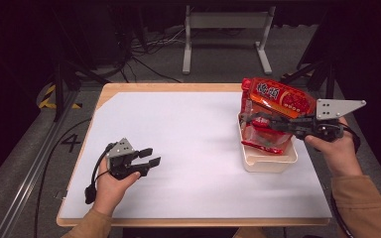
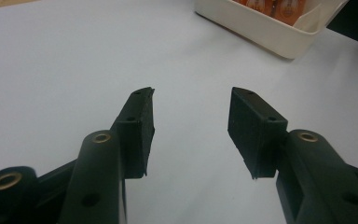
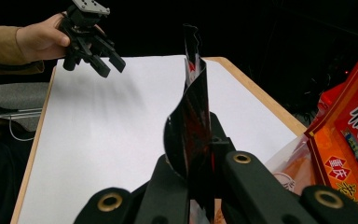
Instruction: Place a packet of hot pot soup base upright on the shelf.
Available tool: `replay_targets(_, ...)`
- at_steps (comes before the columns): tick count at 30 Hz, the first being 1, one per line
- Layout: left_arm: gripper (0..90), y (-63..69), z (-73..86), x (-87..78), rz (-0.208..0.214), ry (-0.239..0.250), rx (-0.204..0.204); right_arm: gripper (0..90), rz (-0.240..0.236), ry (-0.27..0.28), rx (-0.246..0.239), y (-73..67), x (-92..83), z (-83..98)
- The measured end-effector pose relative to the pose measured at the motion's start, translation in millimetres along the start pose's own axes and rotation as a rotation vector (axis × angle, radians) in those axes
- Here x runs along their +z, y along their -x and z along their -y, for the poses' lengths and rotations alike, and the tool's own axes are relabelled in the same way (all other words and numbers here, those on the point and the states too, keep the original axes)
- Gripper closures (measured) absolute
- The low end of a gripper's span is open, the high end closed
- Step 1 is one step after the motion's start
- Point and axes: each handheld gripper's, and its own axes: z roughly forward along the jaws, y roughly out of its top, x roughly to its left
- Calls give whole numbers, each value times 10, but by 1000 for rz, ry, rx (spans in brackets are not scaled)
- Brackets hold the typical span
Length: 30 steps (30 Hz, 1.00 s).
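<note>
Glossy red film is all the right gripper has to hold on to — its jaws are pinched tight on the thin edge of a snack packet, which in the right gripper view stands up between them as a dark, curled strip of foil with red print. That is a slim purchase, and I judge the main risk to be slippage: the slick wrapper could slide out if the hand tilts or jerks, and the packet would drop back among the others or onto the tabletop. A second risk is snagging, since the gripped packet sits just above the cream plastic bin at the right side of the tabletop, close against a larger orange-red bag with white characters that leans out of the bin; a pull could drag that bag over the rim or shift the light bin itself. Squeezing harder might crush whatever is inside. The left gripper hovers well apart over the bare white surface, jaws about half open with nothing between them — too far off to steady the bin.
</note>
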Motion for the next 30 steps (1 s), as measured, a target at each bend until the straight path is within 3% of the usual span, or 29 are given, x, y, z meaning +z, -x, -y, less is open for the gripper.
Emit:
replay_targets(13, 515, -17, 8, 23, 7, -2, -12, 899, -30, -11, -23, 34, -22, 127)
replay_targets(30, 513, -16, -6, 50, 12, -4, -10, 899, -83, -43, 7, -9, -51, 257)
